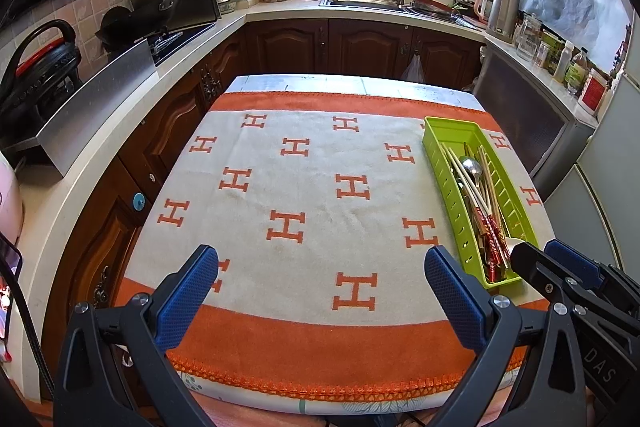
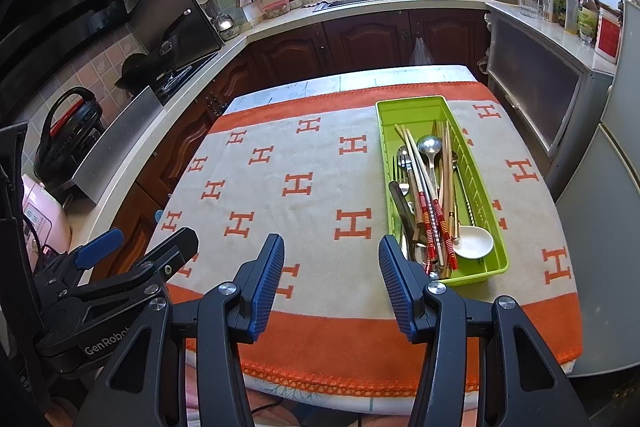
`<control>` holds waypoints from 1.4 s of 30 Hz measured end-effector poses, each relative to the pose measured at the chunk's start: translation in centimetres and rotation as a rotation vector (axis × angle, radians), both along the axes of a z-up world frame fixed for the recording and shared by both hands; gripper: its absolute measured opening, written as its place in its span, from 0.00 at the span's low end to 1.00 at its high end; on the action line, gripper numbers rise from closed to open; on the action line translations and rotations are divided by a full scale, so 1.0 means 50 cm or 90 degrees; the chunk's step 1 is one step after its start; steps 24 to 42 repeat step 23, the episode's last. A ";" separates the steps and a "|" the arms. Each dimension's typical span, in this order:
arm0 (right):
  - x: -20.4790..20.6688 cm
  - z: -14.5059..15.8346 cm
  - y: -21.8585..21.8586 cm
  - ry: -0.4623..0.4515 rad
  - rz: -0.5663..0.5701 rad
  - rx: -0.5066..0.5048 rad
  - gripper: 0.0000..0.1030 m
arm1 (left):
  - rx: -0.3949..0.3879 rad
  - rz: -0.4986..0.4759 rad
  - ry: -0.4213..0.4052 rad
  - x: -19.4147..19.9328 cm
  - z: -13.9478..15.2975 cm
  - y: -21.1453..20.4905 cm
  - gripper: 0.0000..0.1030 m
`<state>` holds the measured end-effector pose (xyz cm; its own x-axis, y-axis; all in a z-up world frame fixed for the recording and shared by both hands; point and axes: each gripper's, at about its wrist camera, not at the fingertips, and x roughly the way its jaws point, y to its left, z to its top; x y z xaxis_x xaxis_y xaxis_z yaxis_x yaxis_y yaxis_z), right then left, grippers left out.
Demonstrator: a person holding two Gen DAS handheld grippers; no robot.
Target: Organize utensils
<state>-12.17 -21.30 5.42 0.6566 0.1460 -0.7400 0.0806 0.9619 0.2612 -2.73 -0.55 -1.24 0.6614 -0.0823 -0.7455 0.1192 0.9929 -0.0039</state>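
A green slotted utensil tray (image 2: 416,105) (image 1: 440,131) lies on the right side of the table. Inside it are chopsticks (image 2: 430,195) (image 1: 476,195), a steel spoon (image 2: 429,147) (image 1: 471,167), a fork (image 2: 400,175), a dark-handled utensil (image 2: 402,205) and a white ceramic spoon (image 2: 474,242). My left gripper (image 1: 322,273) hovers open over the near middle of the cloth, with nothing between its blue pads. My right gripper (image 2: 331,265) also stands open and empty, its right finger (image 2: 394,281) just left of the tray's near end. Each gripper shows at the other view's edge.
An orange and cream cloth (image 1: 304,187) with H marks covers the table. Dark wood cabinets and a white counter ring the room, with a stove (image 1: 176,35) at left, a sink (image 1: 360,1) at the back and bottles (image 2: 580,13) at right. A grey fridge (image 2: 608,187) stands on the right.
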 end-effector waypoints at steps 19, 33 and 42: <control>0.002 -0.015 0.016 0.010 0.003 -0.005 0.49 | -0.005 0.007 0.016 0.010 -0.015 0.005 0.99; 0.003 -0.023 0.018 0.017 0.004 -0.008 0.49 | -0.005 0.007 0.020 0.016 -0.016 0.006 0.99; 0.003 -0.023 0.018 0.017 0.004 -0.008 0.49 | -0.005 0.007 0.020 0.016 -0.016 0.006 0.99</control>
